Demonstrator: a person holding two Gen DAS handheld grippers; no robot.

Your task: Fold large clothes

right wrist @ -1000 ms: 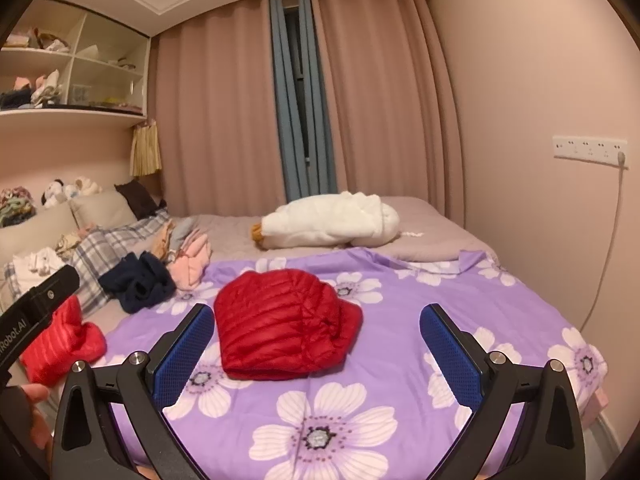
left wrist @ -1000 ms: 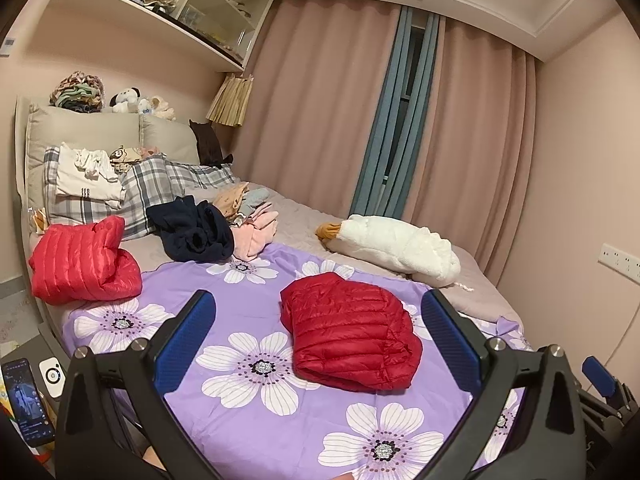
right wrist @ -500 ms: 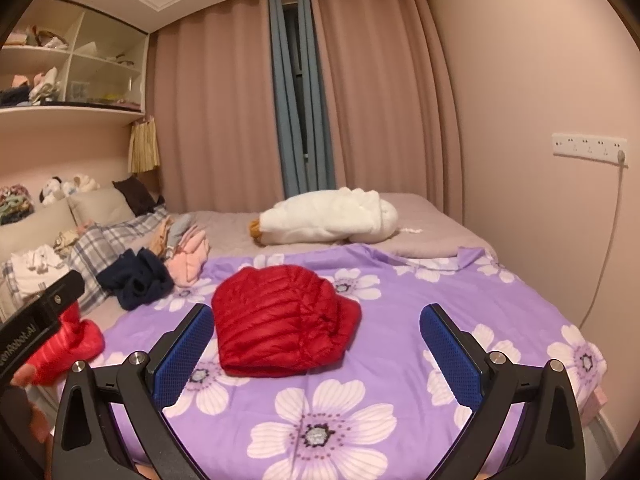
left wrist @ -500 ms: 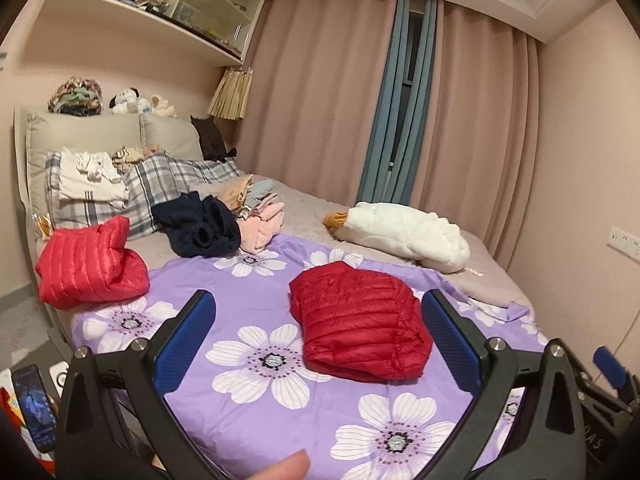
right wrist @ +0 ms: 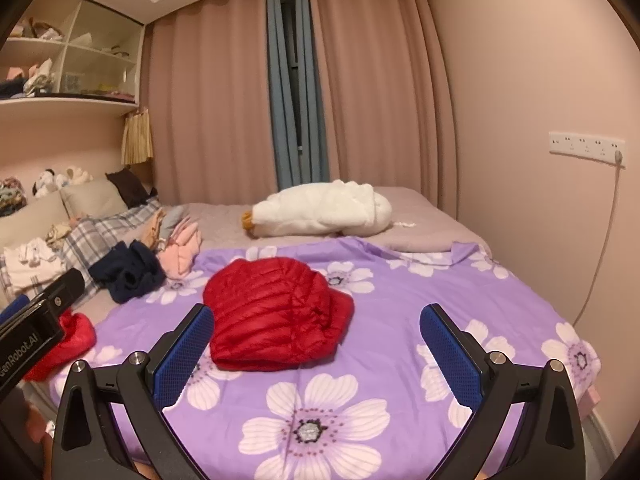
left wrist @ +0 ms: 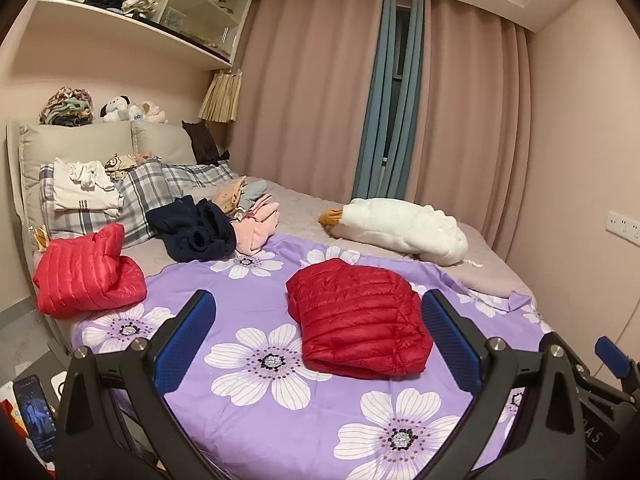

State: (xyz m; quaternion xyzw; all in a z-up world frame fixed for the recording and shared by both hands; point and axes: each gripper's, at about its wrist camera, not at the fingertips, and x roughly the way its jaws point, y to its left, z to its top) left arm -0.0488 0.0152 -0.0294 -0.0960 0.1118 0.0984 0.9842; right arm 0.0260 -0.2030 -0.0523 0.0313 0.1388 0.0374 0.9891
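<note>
Red jacket [left wrist: 358, 322]: shiny quilted fabric; sheet [left wrist: 256, 308]: matt cloth w/ flowers.

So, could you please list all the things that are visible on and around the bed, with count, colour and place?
folded puffer jacket: 1, red, centre of purple floral sheet
second puffer jacket: 1, red, left bed edge
dark garment: 1, navy, beside pink clothes
goose plush: 1, white, far side
plaid pillow: 1, grey-white, at headboard
phone: 1, black, lower left
left gripper: open, blue pads
right gripper: open, blue pads
</note>
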